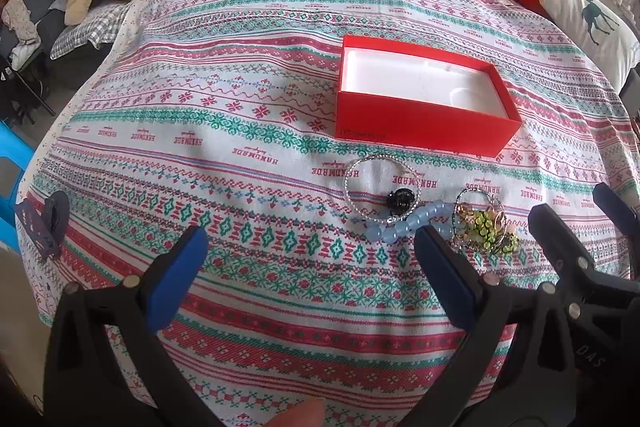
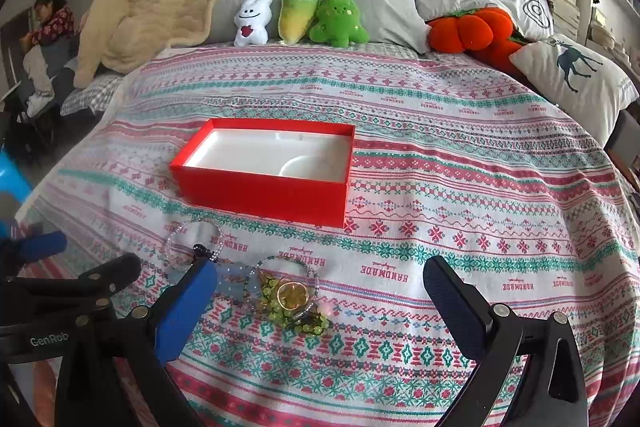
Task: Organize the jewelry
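1. Nothing was sorted yet: the red box sat beyond the jewelry, its white insert bare.
2. Left gripper and right gripper were both spread wide, holding nothing.
3. The silver bangle, blue bead bracelet and green bead tangle lay just ahead of the fingertips.

Open red box, white-lined, jewelry pile just before it

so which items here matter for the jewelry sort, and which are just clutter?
Job:
red box
silver bangle
blue bead bracelet
green bead tangle
black clip

Clutter:
plush toys
deer pillow
beige blanket
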Motion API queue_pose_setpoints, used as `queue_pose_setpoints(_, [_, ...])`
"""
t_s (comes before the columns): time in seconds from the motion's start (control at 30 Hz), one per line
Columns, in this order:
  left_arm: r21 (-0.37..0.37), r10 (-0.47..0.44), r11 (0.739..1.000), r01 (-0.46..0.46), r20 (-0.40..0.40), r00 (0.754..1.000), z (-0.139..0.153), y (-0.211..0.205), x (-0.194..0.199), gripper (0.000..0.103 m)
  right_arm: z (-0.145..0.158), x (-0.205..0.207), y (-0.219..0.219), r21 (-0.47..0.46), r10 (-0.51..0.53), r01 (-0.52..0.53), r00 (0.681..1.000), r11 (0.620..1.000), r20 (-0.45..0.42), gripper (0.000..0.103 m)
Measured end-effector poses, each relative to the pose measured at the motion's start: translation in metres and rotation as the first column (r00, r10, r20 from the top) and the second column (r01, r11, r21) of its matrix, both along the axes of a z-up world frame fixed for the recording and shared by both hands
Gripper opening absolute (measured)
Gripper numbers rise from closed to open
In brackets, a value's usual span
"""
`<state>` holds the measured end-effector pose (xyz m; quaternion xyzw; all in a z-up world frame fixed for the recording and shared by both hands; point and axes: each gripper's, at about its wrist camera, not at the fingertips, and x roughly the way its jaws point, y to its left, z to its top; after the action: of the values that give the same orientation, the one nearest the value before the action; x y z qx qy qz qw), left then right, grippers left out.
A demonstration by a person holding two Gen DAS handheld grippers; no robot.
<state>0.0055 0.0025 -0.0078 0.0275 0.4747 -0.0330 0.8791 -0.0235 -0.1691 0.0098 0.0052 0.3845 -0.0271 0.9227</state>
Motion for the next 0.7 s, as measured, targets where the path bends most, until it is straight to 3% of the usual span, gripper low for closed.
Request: queue_pose_setpoints(0.7, [0.018,-0.013,1.0,0.013,0.007,1.0,-0.0009,-0.0026,-0.0002,0.102,-0.0042,0.0019,0.0,0.006,0.01,-0.01,1.0,1.0,-0.015,0.103])
